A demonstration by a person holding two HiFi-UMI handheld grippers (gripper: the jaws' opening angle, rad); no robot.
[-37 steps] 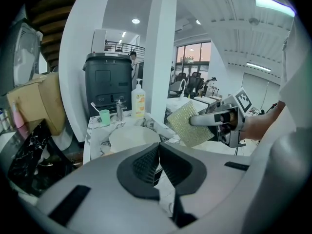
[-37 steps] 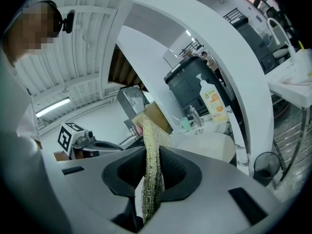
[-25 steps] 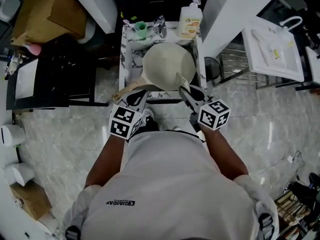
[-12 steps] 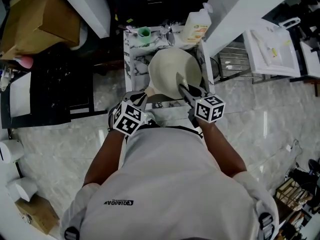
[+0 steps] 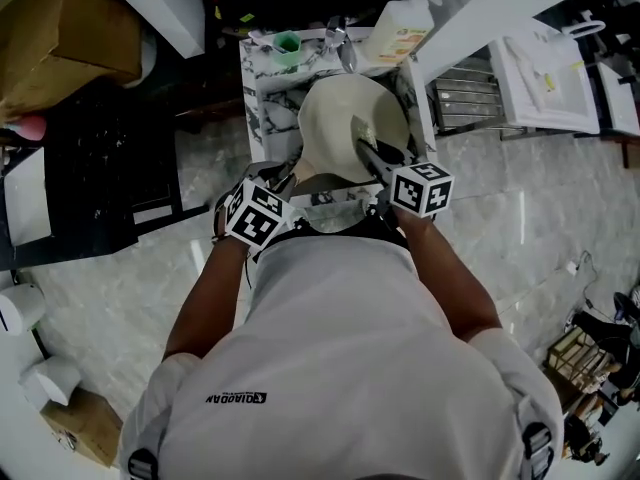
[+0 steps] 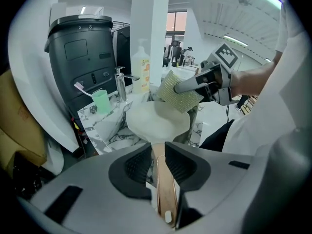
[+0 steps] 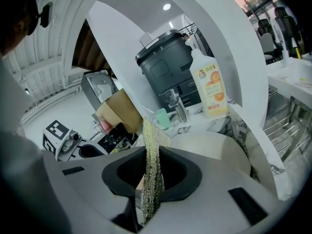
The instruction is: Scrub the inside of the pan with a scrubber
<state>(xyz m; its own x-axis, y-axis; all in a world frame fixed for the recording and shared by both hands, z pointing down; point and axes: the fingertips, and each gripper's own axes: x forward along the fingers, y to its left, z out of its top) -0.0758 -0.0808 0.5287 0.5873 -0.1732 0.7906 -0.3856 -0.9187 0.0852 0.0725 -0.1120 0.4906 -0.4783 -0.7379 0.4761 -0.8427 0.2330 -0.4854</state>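
Head view: a cream pan (image 5: 340, 118) sits in the marble sink (image 5: 262, 98), with the scrubber (image 5: 362, 134) over it.

Left gripper view: the left gripper (image 6: 157, 152) has just been opening. Its jaws sit loose around the pan handle (image 6: 165, 189). A green cup (image 6: 101, 101) holds a toothbrush (image 6: 80, 87).

Right gripper view: the right gripper (image 7: 152, 167) pinches the scrubber.

Pan (image 5: 345, 128), cup (image 5: 287, 44), bottle (image 5: 404, 34) on marble counter (image 5: 264, 105)
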